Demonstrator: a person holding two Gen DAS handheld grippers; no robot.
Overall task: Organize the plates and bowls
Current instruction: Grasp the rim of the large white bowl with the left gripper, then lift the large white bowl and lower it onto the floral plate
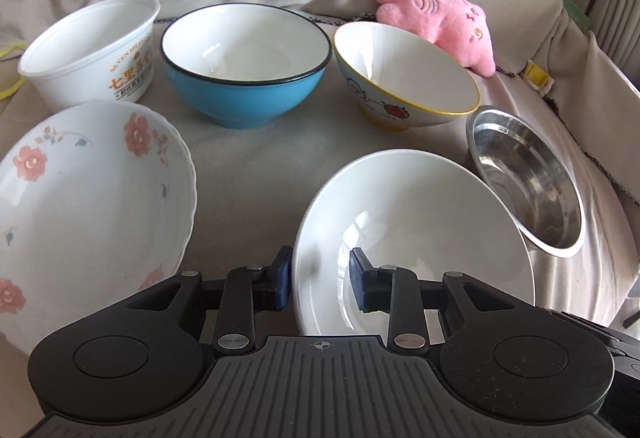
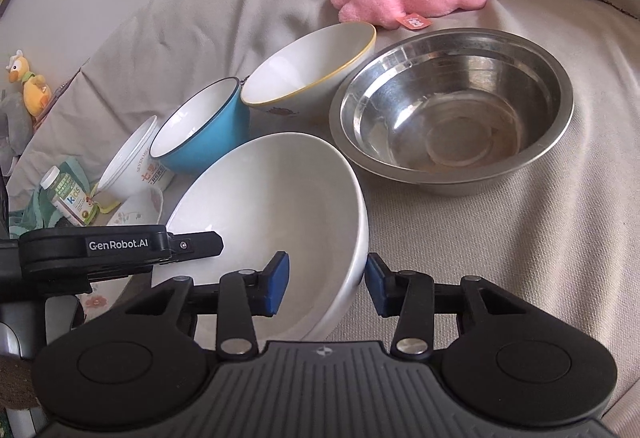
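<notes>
Right wrist view is showing you straddling the near rim of the white bowl (image 2: 272,190) on the sofa with both grippers (image 2: 326,284) (image 1: 318,280) parted, unclamped; it's looking glazed, slippery, breakable—pinch the rim squarely.

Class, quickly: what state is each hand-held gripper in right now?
Left hand-held gripper: open, straddling the plain white bowl rim.
Right hand-held gripper: open, straddling the same bowl's rim.

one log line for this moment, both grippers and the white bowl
left gripper: open, straddling rim | right gripper: open, straddling rim | plain white bowl: tilted on sofa, ungripped
</notes>
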